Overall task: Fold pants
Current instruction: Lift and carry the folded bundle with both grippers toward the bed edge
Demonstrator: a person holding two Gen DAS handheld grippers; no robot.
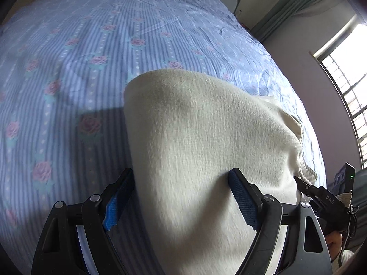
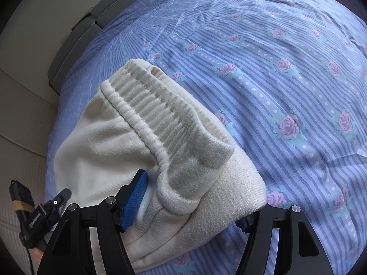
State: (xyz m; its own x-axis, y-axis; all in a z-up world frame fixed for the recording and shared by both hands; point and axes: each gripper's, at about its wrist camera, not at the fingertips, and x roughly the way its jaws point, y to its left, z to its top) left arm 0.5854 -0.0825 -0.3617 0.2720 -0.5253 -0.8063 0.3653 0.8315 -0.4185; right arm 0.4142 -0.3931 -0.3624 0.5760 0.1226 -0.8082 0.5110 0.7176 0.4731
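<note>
Two grippers: both over a folded bundle of cream pants point(image 1: 206, 142) on the bed.
Pants location: near the bed's edge, lying on the blue striped, rose-print sheet point(image 1: 68, 68); ribbed waistband point(image 2: 160, 110) on top of the stack, folded layers under it.
Left gripper point(image 1: 181, 197): jaws wide apart, straddling the bundle; blue pads point(image 1: 243, 201) sit against or just beside the fabric on each side, squeeze not confirmed from this view.
Right gripper point(image 2: 195, 201): left blue pad point(image 2: 135, 199) touches the fabric under the waistband; the other pad is mostly hidden behind the thick folded edge, only a blue sliver shows. Jaws look closed on the fold, fabric fills the gap.
In the way: the bundle itself blocks most of the view between both sets of fingers.
Around: window point(image 1: 344, 91) with bars and a curtain point(image 1: 298, 2) off one side of the bed; grey padded bed frame point(image 2: 75, 45) and pale floor point(image 2: 23, 105) off the other.
Also visible: each wrist view catches the other gripper's black body at its edge.
</note>
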